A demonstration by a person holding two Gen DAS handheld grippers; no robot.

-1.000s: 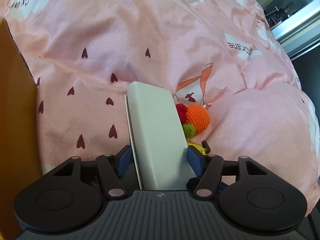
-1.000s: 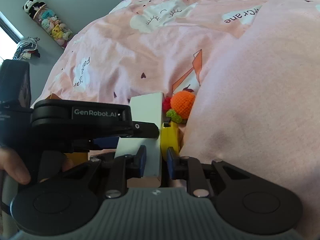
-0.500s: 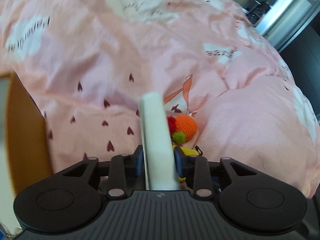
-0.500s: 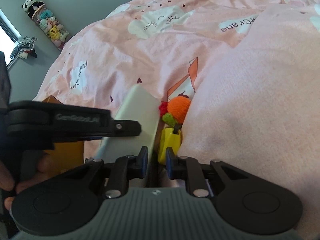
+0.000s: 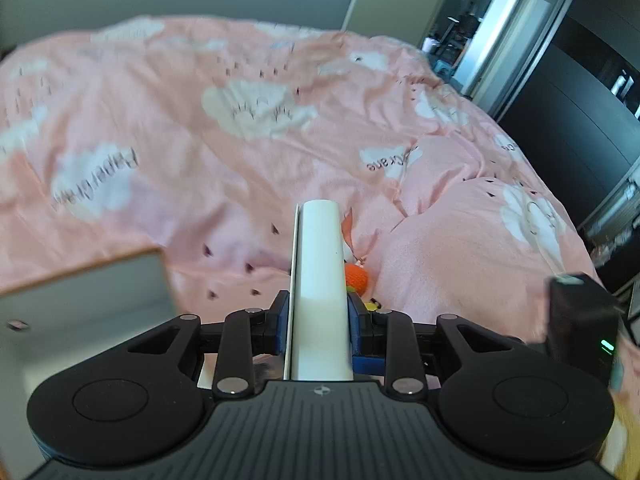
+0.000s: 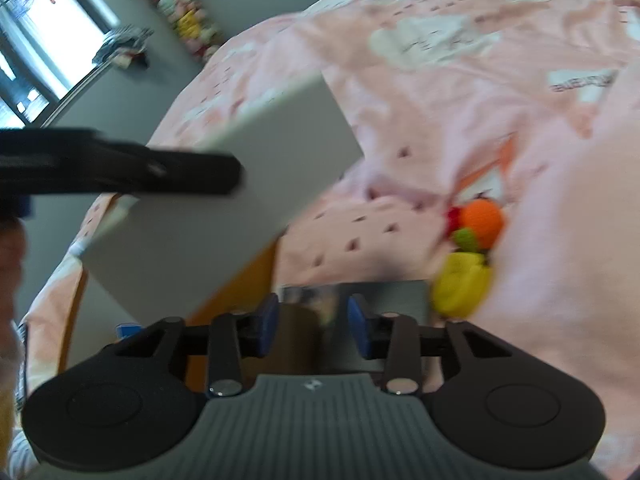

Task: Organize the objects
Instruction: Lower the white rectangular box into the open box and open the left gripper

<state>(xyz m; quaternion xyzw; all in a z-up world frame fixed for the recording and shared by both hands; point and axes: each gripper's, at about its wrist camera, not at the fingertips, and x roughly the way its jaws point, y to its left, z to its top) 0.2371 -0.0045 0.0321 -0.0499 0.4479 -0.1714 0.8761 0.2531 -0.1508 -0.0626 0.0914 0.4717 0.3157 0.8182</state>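
My left gripper [image 5: 318,320] is shut on a flat white box [image 5: 320,280], which I see edge-on and lifted above the pink bed. In the right wrist view the same white box [image 6: 240,184] hangs tilted at upper left, with the left gripper's black finger [image 6: 120,168] across it. My right gripper [image 6: 308,320] is lower down with its jaws opening. Nothing is pressed between its blue pads [image 6: 358,328]. An orange crochet toy [image 6: 480,220] with a yellow charm [image 6: 460,288] lies in a fold of the duvet. The orange crochet toy [image 5: 356,278] also peeks out beside the box.
An open carton with orange edges [image 5: 80,300] stands at the left; its orange wall [image 6: 240,292] shows under the white box. A grey flat item [image 6: 380,300] lies below the right gripper. The pink duvet [image 5: 240,140] fills the background. Plush toys [image 6: 184,20] hang on the wall.
The left gripper closed on the white box's narrow sides, turned it edge-on and lifted it well above the bed. The right gripper's jaws have parted and it has moved away from the box.
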